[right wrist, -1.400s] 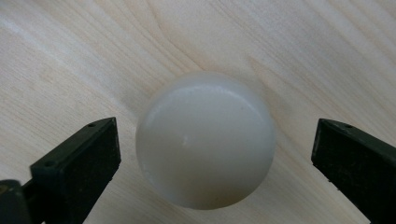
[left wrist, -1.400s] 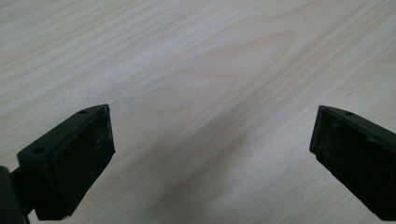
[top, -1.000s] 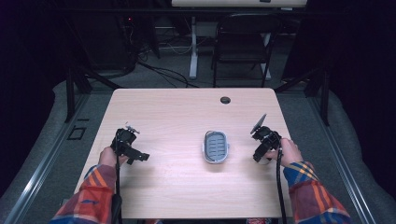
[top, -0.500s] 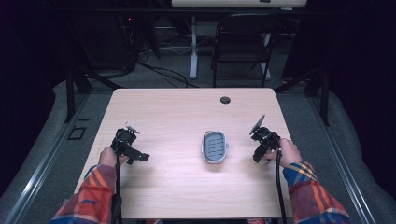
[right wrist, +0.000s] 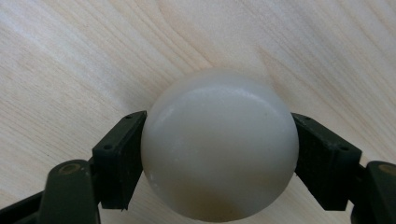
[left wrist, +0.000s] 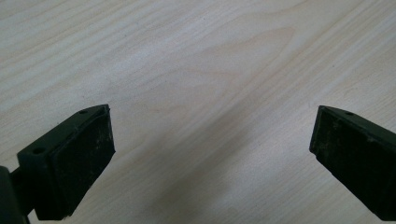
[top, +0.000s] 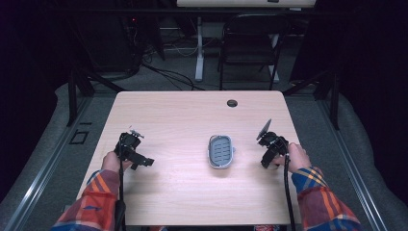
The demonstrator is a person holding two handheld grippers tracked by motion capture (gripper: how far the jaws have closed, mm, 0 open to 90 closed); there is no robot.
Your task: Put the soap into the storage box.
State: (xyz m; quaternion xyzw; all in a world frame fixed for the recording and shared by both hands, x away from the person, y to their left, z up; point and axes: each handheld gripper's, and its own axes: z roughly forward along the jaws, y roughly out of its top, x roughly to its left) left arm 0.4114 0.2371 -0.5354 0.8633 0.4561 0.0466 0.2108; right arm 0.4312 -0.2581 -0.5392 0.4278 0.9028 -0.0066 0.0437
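Observation:
A smooth white ball (right wrist: 219,140) rests on the wooden table, and my right gripper (right wrist: 219,151) is shut on it, both black pads pressed to its sides. Those jaws have just been closing around the ball. In the high view the right gripper (top: 267,156) is held low near the table's right edge, right of a grey oval ridged dish (top: 220,151) at the middle. My left gripper (top: 139,159) sits near the left edge. Its jaws stand wide apart in the left gripper view (left wrist: 212,154), with bare wood between them.
The light wooden table (top: 183,120) has a dark cable hole (top: 232,103) near its far edge. A black chair (top: 250,43) and a desk leg stand on the floor beyond it. Both plaid sleeves come in from the near edge.

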